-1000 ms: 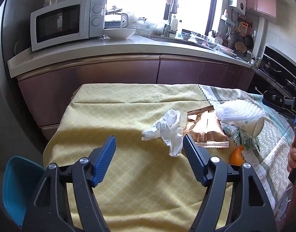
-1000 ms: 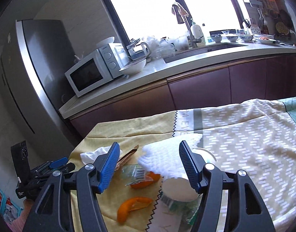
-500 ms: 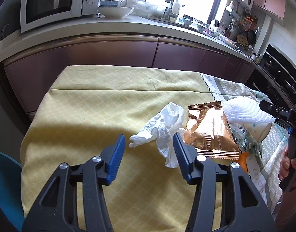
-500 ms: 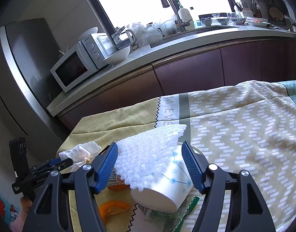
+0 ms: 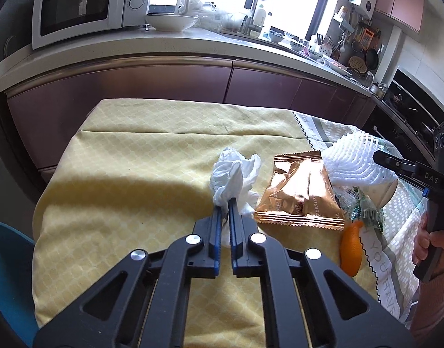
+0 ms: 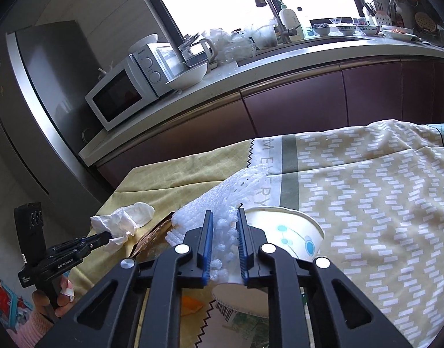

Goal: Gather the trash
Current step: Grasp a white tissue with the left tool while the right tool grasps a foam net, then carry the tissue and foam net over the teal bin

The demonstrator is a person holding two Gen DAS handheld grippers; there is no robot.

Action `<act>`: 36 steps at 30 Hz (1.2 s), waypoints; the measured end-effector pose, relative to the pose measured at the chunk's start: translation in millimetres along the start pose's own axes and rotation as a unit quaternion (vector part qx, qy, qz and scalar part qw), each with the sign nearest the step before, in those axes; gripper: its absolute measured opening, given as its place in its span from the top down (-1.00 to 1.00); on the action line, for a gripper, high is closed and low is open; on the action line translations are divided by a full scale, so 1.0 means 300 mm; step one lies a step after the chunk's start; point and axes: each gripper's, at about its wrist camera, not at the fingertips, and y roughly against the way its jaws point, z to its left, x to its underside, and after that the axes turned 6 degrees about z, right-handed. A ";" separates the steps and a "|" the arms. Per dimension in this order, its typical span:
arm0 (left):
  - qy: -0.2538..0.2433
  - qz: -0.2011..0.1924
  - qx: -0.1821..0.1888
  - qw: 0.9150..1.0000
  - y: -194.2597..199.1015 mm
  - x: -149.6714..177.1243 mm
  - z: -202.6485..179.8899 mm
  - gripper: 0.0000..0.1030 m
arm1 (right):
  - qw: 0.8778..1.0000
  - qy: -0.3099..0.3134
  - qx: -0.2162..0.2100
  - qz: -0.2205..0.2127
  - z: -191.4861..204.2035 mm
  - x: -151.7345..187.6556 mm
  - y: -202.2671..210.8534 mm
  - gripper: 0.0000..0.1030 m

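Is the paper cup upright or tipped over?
Tipped over: the paper cup lies on its side on the tablecloth, rim facing sideways.

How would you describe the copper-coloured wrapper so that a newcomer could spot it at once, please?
On the yellow tablecloth, look right of the crumpled white tissue. The flat wrapper lies there, the only shiny metallic copper piece among the litter.

Tissue (image 5: 235, 174) left of wrapper (image 5: 300, 191)

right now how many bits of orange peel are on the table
2: one orange peel beside the foil wrapper, another orange peel partly behind the right hand-held gripper; more may be hidden.
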 end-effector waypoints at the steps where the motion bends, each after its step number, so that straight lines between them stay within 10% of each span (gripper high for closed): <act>1: 0.000 -0.004 0.000 1.000 0.014 0.003 0.001 0.90 | 1.000 0.001 -0.003 -0.005 0.007 0.000 0.009 0.74; 25: 0.022 -0.067 -0.021 0.997 0.377 0.199 0.125 0.92 | 0.993 0.052 -0.066 -0.088 0.203 0.039 0.246 0.75; 36: 0.041 -0.083 -0.054 0.994 0.516 0.318 0.224 0.92 | 0.986 0.090 -0.129 -0.052 0.363 0.092 0.177 0.75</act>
